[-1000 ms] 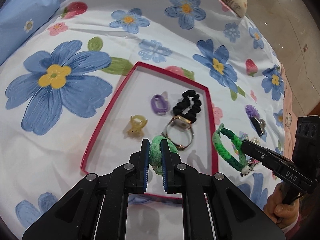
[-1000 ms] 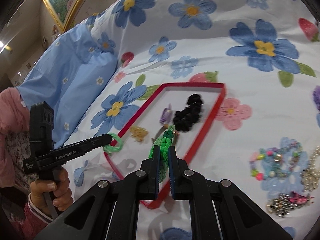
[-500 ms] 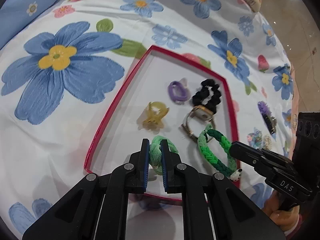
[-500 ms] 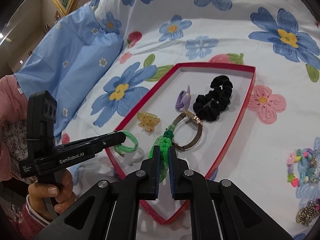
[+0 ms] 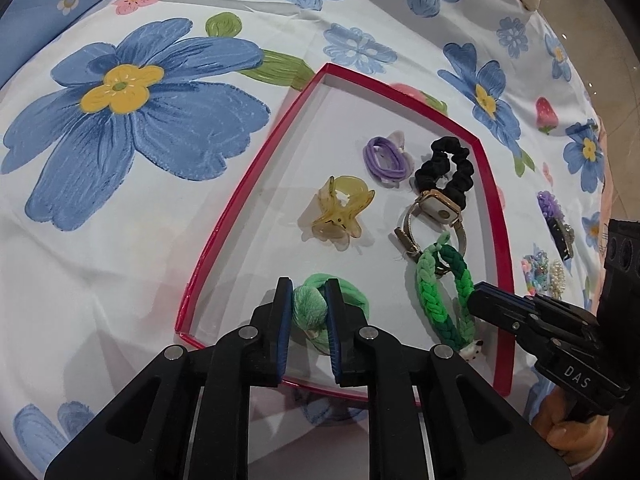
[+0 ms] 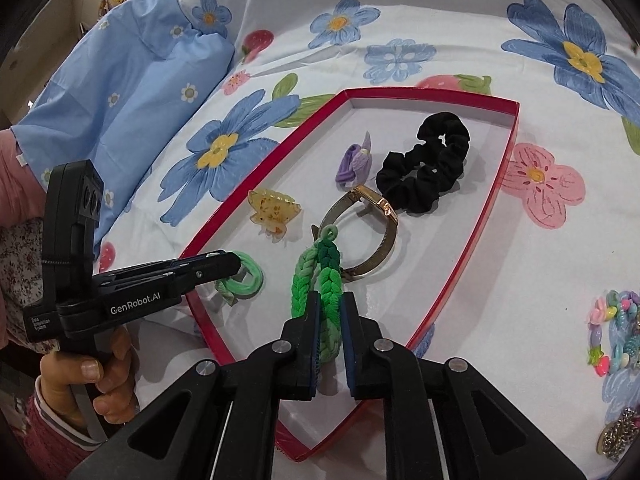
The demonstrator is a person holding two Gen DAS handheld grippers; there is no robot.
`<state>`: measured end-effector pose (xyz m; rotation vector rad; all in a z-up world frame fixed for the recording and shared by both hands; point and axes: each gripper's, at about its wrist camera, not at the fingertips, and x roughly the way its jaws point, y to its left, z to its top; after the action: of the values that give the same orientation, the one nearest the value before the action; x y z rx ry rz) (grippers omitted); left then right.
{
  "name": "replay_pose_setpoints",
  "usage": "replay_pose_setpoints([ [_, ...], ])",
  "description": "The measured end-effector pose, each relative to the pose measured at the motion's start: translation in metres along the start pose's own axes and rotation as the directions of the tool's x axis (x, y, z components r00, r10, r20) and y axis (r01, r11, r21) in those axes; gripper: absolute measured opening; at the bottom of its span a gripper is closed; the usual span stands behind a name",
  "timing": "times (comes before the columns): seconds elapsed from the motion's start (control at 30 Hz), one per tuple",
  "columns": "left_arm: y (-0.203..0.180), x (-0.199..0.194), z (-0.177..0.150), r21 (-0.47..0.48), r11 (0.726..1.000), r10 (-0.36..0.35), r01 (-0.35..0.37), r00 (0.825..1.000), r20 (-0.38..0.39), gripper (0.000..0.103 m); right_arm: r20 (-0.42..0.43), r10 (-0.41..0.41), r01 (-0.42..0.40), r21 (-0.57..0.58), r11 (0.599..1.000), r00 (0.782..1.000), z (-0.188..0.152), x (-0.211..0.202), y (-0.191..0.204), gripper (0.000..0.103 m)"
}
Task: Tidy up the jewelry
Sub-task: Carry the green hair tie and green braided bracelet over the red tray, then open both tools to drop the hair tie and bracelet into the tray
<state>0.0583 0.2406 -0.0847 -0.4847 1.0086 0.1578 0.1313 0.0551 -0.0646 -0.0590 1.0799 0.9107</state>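
A red-rimmed tray [image 5: 256, 168] [image 6: 476, 256] lies on the flowered bedsheet. My left gripper [image 5: 308, 312] is shut on a light green hair tie [image 5: 340, 300], low over the tray's near left corner; it also shows in the right wrist view [image 6: 244, 276]. My right gripper [image 6: 330, 332] is shut on a braided green bracelet [image 6: 320, 272] [image 5: 440, 292], which lies on the tray floor beside a gold watch [image 5: 436, 208] [image 6: 372, 232]. The tray also holds a yellow claw clip [image 5: 340, 212], a purple hair tie [image 5: 386, 158] and a black scrunchie [image 6: 428, 160].
Loose beaded bracelets [image 6: 616, 332] and other jewelry [image 5: 554, 220] lie on the sheet right of the tray. A blue pillow [image 6: 132, 76] sits at the far left. Tiled floor shows beyond the bed's right edge.
Both grippers moved lower and into the tray. The braided bracelet went from beside the tray to lying inside it next to the watch. The green hair tie came down to the tray floor.
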Motion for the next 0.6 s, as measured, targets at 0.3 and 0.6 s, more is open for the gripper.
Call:
replay_pose_setpoints([
  [0.3,0.002,-0.005,0.000,-0.013,1.000,0.018,-0.018,1.000,0.011,0.038,0.014,0.001,-0.001,0.007,1.000,1.000,0.000,-0.005,-0.001,0.026],
  [0.6,-0.005,-0.025,-0.002,-0.022,1.000,0.006,-0.005,0.999,0.045,0.046,0.063,0.012,-0.013,0.014,1.000,0.998,-0.001,-0.030,0.000,0.030],
])
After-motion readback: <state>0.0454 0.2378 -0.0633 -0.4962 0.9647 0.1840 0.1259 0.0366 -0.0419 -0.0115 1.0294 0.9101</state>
